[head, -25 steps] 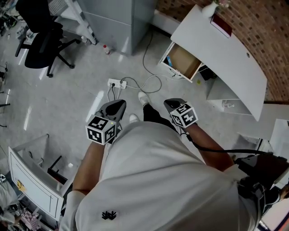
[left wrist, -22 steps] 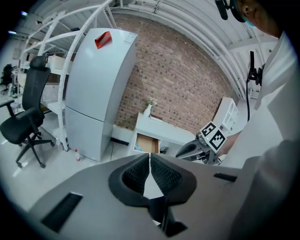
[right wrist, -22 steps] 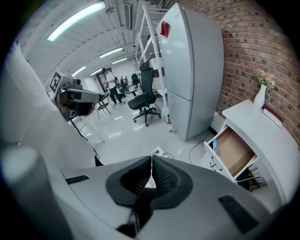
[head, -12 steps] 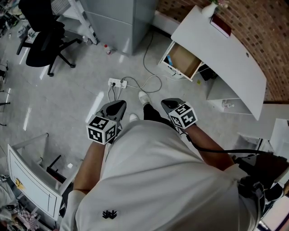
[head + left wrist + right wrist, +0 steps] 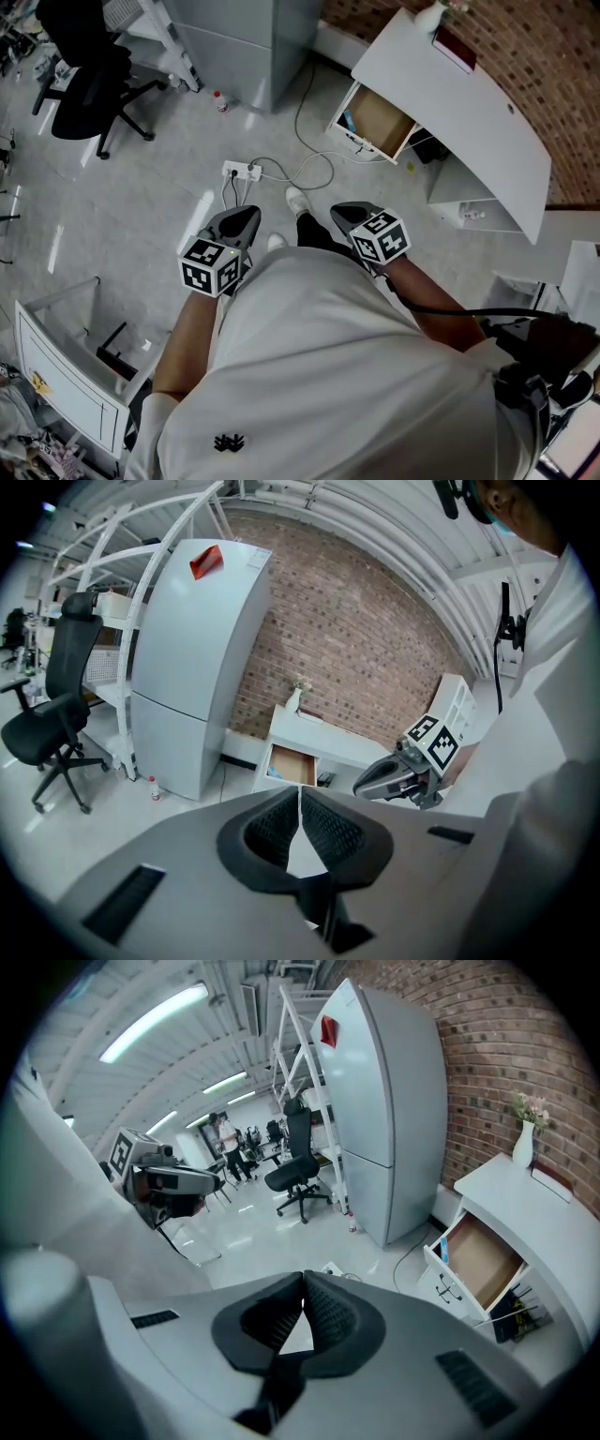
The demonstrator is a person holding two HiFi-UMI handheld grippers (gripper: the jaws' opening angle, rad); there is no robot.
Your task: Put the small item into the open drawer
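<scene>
Black office chair [image 5: 80, 84] far left, then a grey fridge [image 5: 244, 37] with a small red-capped bottle [image 5: 221, 101] on the floor just beside it. White power strip [image 5: 242, 172] with loose cable lies on the floor ahead of the person's feet. Left gripper [image 5: 248, 214] is held at waist height, jaws closed tip to tip, nothing between them. Right gripper [image 5: 339, 208] is the same: jaws pressed together, empty, pointing toward the desk side. Open drawer [image 5: 382, 122] is to the upper right, pulled out from under the white desk [image 5: 450, 122], its wood bottom mostly bare with something blue [image 5: 349, 122] in its left corner. Brick wall [image 5: 553, 56] sits behind the desk. The small item is not in either gripper, and I cannot tell for sure which thing it is. The floor bottle is the likeliest candidate, well apart from both grippers and from the drawer. If so, I'd judge it light, rigid plastic, smooth and round, so prone to tip or roll when nudged. Best hold looks like across the body about mid-height, jaws opened first, approach from above or the side, and squeeze gently. The drawer is wide open, so the drop-in looks easy.
</scene>
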